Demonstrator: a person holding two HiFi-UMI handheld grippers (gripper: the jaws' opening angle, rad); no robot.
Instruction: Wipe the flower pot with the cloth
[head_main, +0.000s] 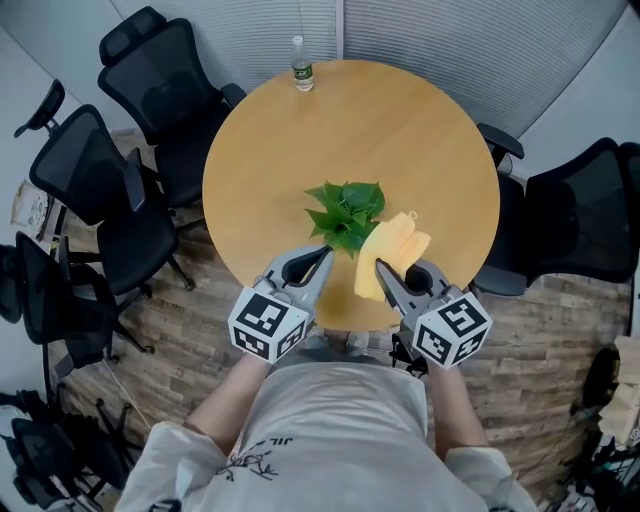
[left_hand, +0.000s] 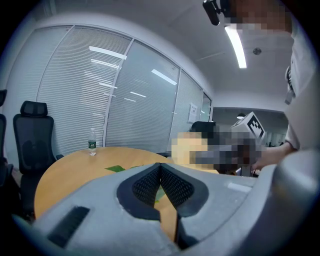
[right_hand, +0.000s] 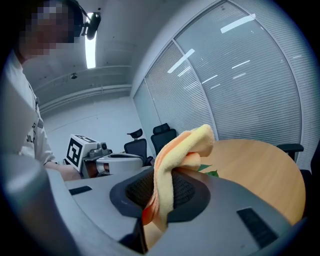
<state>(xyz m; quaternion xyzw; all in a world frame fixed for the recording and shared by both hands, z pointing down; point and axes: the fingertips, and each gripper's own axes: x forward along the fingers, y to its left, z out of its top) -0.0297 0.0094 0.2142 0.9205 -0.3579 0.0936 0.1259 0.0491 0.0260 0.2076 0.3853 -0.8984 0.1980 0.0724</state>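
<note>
No wording is reading clearly. Square black-and-white markers are showing on the cubes (head_main: 268, 322) behind the fingers of the left gripper (head_main: 322, 252) and the right gripper (head_main: 381, 266). The bottle (head_main: 302, 66), far beyond the fingertips, is bearing a green label, and the shirt (head_main: 340, 410) is bearing short dark lettering, both too small to read.

The cloth (head_main: 392, 254) is soft yellow with an orange underside, bunched and pinched upright between the fingers of the right gripper (right_hand: 159, 195). It hangs just right of the flower pot (head_main: 346, 214), which from above shows only green leaves and stands on the tabletop (head_main: 380, 130) near its front edge.
</note>
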